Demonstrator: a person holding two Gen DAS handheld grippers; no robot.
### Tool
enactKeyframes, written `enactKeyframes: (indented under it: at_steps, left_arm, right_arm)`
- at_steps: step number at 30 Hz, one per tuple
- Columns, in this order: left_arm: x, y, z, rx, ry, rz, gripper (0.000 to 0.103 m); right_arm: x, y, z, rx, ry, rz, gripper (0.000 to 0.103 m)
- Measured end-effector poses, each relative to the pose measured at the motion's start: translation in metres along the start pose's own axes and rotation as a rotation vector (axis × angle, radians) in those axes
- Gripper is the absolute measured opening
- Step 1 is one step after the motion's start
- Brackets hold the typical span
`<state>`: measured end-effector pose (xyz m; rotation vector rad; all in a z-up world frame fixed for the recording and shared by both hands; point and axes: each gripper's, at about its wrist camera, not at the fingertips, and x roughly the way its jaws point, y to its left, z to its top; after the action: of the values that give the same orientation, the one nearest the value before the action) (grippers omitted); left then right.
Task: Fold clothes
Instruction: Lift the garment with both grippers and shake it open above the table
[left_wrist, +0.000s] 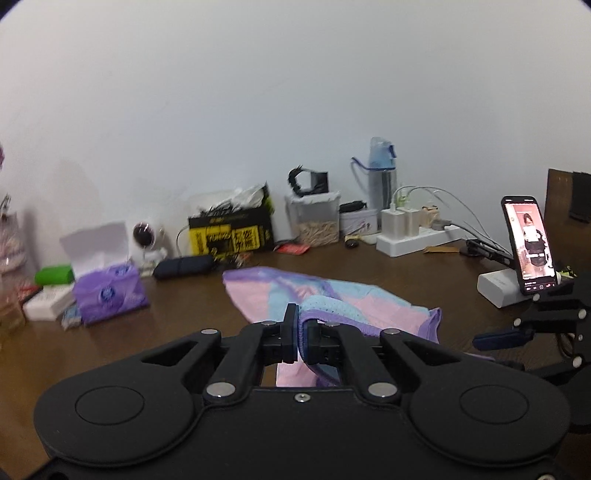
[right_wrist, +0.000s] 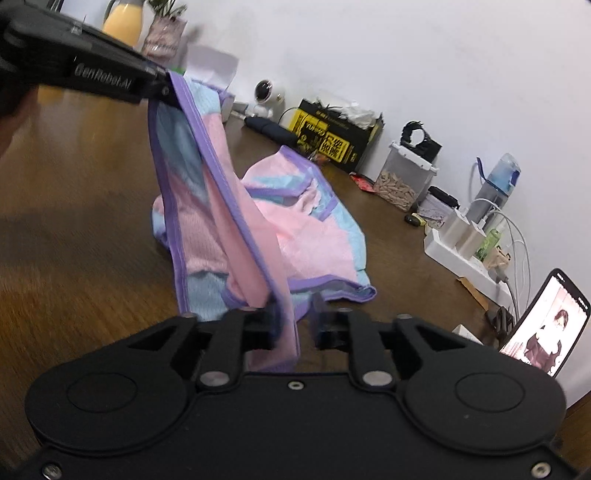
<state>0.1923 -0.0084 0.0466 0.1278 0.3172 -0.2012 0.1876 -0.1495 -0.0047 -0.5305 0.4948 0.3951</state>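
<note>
Right now our left tool (left_wrist: 302, 334) is clamped tight on the purple-bound edge of the garment (left_wrist: 332, 299), a pink and blue mesh piece, and holds that edge up off the table (left_wrist: 369, 266). Our right tool (right_wrist: 295, 325) stands partly apart: a strip of the same hem hangs between its jaws, lying against the left-hand one, while the other stands clear of the cloth, so we judge nothing is pinched there. From the raised corner the fabric drapes down in a long fold to the rest of the garment, which lies bunched on the brown table in front of us, well short of the clutter along the wall: the tissue pack (left_wrist: 109, 295), the yellow box (left_wrist: 231, 230), the power strip (left_wrist: 417, 240) and the propped phone (left_wrist: 529, 243).

We judge the cloth light, limp and a little stretchy; it will sag and swing rather than keep any shape. The stitched purple binding looks like the firmest place to grip, near a corner.
</note>
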Motion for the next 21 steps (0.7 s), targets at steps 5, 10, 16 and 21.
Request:
enactKeyframes:
  at_steps: [5,10,16,21]
  left_arm:
    - [-0.003,0.009,0.012,-0.014,-0.029,0.005,0.002]
    - [-0.034,0.028,0.089,-0.031,-0.169,-0.057,0.002]
    - [-0.092,0.044,0.212,0.03,-0.342,-0.106,0.003]
    - [-0.139,0.059,0.295,0.036,-0.371,-0.139,0.003]
  right_arm:
    - [-0.009,-0.003,0.011,-0.019,-0.053,-0.026,0.006]
    - [-0.054,-0.055,0.062,-0.008,-0.233,-0.03,0.005]
    - [-0.147,-0.123,0.158,-0.147,-0.468,-0.129,0.005]
    - [-0.225,-0.157,0.229,-0.216,-0.579,-0.183,0.005]
